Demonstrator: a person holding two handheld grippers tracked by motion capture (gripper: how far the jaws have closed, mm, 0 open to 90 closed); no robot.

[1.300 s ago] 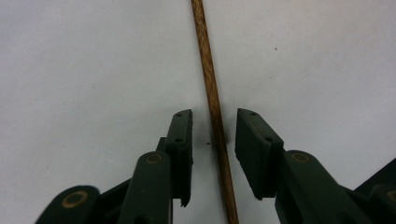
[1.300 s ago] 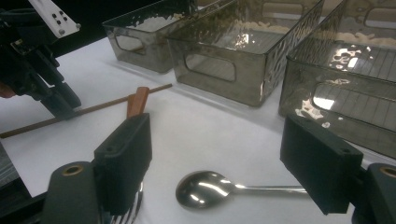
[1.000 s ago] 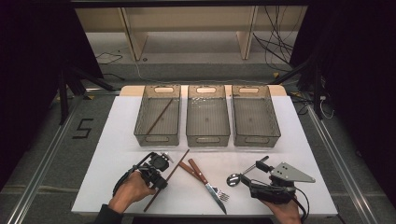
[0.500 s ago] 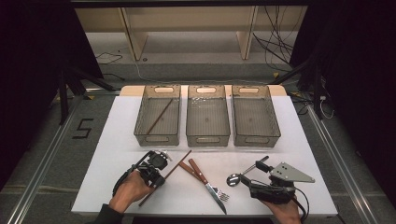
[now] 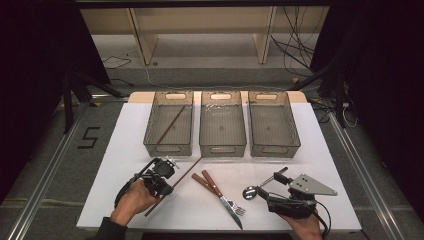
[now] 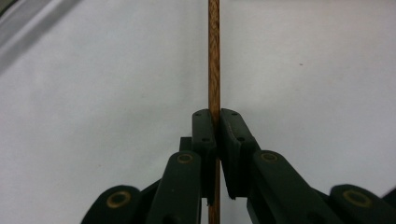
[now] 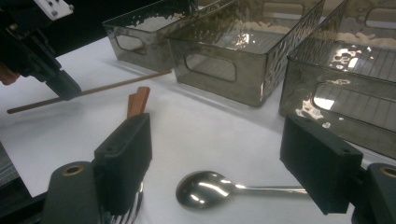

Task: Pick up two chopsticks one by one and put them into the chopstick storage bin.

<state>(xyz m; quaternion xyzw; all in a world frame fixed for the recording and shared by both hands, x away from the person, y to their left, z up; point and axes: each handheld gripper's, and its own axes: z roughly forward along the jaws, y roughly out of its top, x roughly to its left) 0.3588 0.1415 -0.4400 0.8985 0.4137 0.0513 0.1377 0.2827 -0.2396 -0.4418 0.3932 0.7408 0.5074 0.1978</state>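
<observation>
White table [image 5: 340, 150] amid a dark room.

Landmark: the middle bin [image 5: 222, 124], standing on the table [image 5: 325, 150] in a row of three. The left bin [image 5: 169, 124] stands just beside it on the left and holds one chopstick [image 5: 170, 125] lying slantwise inside. The right bin [image 5: 273, 123] stands just beside it on the right. Before the middle bin, toward the person, lie a knife [image 5: 220, 197] and a fork [image 5: 216, 192] side by side. Before it and to the left lies a second chopstick [image 5: 186, 172], slanted, with the left gripper [image 5: 162, 181] on it. Before it and to the right lies a spoon [image 5: 250, 192], with the right gripper [image 5: 272, 186] just beside it.
</observation>
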